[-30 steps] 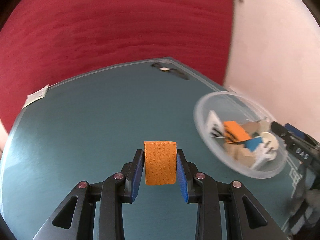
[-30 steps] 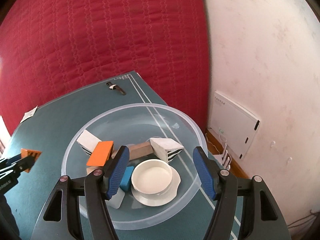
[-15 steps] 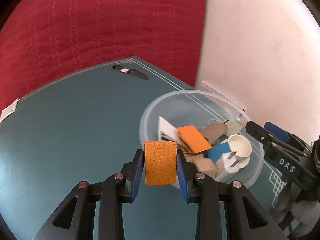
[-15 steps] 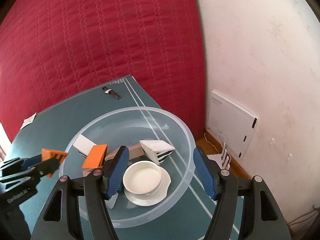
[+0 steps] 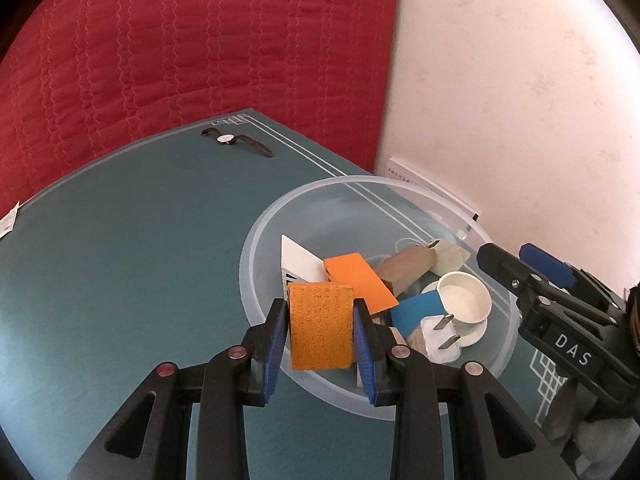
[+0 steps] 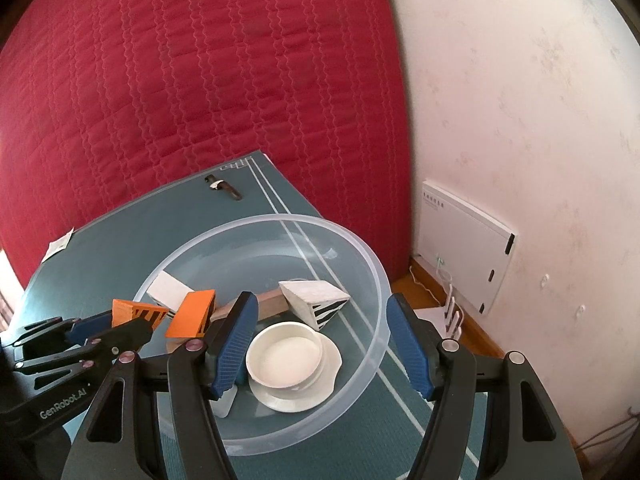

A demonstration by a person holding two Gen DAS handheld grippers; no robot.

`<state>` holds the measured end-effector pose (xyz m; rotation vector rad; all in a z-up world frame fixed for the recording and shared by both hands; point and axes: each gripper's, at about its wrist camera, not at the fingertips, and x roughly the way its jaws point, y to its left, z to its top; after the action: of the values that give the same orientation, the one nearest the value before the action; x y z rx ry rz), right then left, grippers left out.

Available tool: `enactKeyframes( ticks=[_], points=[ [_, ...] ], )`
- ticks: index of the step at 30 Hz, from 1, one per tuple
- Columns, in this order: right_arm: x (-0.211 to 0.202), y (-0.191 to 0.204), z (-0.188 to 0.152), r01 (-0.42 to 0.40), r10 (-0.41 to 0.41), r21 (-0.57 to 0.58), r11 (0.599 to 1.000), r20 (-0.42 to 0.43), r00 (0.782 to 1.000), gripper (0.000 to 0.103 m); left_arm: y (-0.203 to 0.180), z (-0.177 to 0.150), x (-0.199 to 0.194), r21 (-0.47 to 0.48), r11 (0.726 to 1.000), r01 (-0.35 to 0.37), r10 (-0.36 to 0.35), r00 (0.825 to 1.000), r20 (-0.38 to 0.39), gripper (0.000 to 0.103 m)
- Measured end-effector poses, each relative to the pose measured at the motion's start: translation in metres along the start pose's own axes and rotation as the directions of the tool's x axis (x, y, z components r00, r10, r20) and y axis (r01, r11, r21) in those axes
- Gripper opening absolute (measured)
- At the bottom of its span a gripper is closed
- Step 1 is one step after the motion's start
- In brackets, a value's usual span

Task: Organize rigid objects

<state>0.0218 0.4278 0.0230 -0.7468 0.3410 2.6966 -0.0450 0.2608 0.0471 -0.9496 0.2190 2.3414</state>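
While the left gripper (image 5: 320, 332) holds the orange block (image 5: 321, 327) squeezed between its blue jaws, that block hangs just over the near-left rim of the clear bowl (image 5: 256, 240), not yet released. In the right wrist view the same block shows at the bowl's left edge, above the rim. The right gripper (image 6: 320, 344) hovers over the bowl's near side with its jaws spread wide and nothing between them; the white cup (image 6: 285, 355) on its saucer sits below that gap.

Already in the bowl lie a second orange block (image 5: 360, 280), a wooden piece (image 5: 404, 266), a blue piece (image 5: 416, 312), a white plug (image 5: 440, 338) and white blocks with black stripes (image 6: 316, 300).

Risk, as I judge it: letting go this close to the rim could drop the block on the lip, so it tips out onto the teal table (image 5: 120, 260). A drop further in could strike the cup or the leaning orange block and shift the pile. The two grippers are near each other across the bowl, so reaching further right could make them collide. A wristwatch (image 5: 236, 142) lies at the far edge, well apart.
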Motion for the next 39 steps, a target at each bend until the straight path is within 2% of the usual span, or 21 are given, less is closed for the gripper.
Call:
enactKeyframes(
  ticks=[2, 4, 6, 8, 16, 18, 23, 27, 32, 39],
  points=[
    [0.0, 0.0, 0.001, 0.0, 0.0, 0.0, 1.0, -0.001, 1.0, 0.068, -0.001, 0.0, 0.002, -0.003, 1.0, 0.003, -0.003, 1.0, -0.003, 0.035],
    [0.0, -0.001, 0.0, 0.0, 0.0, 0.0, 1.0, -0.001, 1.0, 0.068, -0.002, 0.001, 0.003, -0.007, 1.0, 0.004, -0.004, 1.0, -0.001, 0.044],
    [0.0, -0.001, 0.0, 0.0, 0.0, 0.001, 1.0, -0.002, 1.0, 0.068, -0.002, 0.001, 0.001, -0.009, 1.0, -0.003, 0.003, 1.0, 0.013, 0.068],
    [0.0, -0.001, 0.0, 0.0, 0.0, 0.002, 1.0, -0.002, 1.0, 0.068, -0.003, 0.001, -0.003, -0.006, 1.0, -0.012, 0.013, 0.999, 0.034, 0.077],
    [0.0, -0.001, 0.001, 0.0, 0.0, 0.001, 1.0, -0.001, 1.0, 0.073, -0.005, -0.001, -0.011, 0.006, 0.997, -0.074, 0.074, 0.995, 0.062, 0.093],
    [0.0, -0.001, 0.001, 0.001, -0.001, 0.001, 1.0, -0.002, 1.0, 0.073, -0.005, -0.002, -0.013, 0.007, 0.995, -0.102, 0.101, 0.992, 0.073, 0.103],
    [0.0, -0.003, 0.001, 0.008, -0.008, 0.009, 1.0, 0.001, 1.0, 0.079, -0.002, -0.006, -0.02, 0.004, 0.986, -0.168, 0.167, 0.982, 0.088, 0.103],
    [-0.003, -0.002, -0.001, 0.012, -0.012, 0.009, 1.0, -0.007, 1.0, 0.085, 0.001, -0.009, -0.024, 0.0, 0.97, -0.244, 0.243, 0.966, 0.094, 0.103],
    [-0.016, -0.001, -0.002, 0.021, -0.021, -0.011, 1.0, -0.011, 1.0, 0.089, 0.004, -0.012, -0.035, -0.036, 0.967, -0.253, 0.256, 0.962, 0.096, 0.103],
    [-0.044, 0.002, -0.005, 0.047, -0.047, -0.045, 0.998, 0.019, 0.999, 0.093, -0.001, -0.015, -0.066, -0.048, 0.957, -0.287, 0.291, 0.945, 0.147, 0.103]
  ],
)
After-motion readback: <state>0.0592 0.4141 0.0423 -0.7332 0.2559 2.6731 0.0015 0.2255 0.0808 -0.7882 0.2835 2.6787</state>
